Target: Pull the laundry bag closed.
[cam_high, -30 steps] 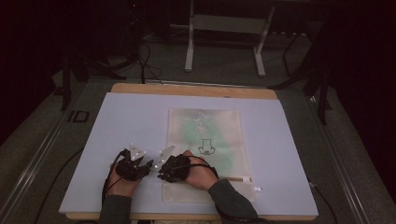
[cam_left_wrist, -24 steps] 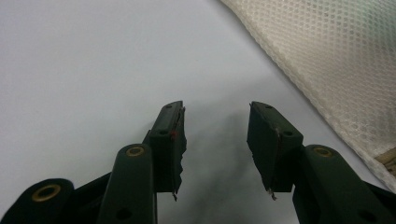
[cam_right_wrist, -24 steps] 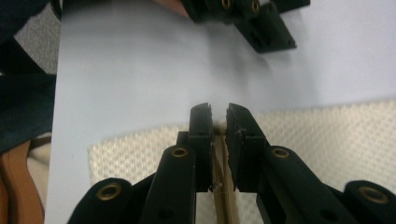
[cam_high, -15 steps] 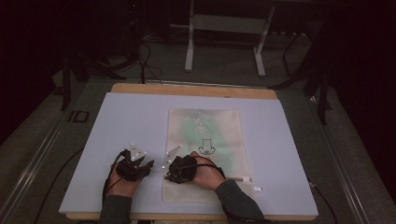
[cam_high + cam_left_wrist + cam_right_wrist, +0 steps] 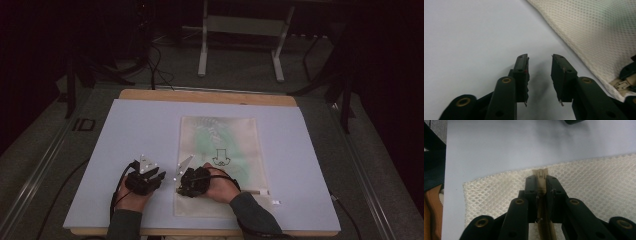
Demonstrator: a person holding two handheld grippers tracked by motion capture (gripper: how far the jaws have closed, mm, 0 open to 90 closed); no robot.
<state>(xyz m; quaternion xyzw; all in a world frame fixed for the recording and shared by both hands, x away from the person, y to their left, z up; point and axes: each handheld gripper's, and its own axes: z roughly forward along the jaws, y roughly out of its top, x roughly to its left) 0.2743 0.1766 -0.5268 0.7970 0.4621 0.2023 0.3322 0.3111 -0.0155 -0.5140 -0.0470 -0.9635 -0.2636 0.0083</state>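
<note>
The bench wears a pale lavender-blue sheet, with a tan wooden edge peeking out at the far side. On it lies a cream mesh bag with a honeycomb weave, a green tint showing through and a black arrow mark printed on it. Its zipper is beige. Both sets of fingers are black, with brassy rivets.

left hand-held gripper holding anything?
No: the left hand-held gripper stands open over bare table, beside the mesh bag.

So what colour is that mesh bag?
Cream-white mesh bag with a honeycomb weave, clearest in the right gripper view.
</note>
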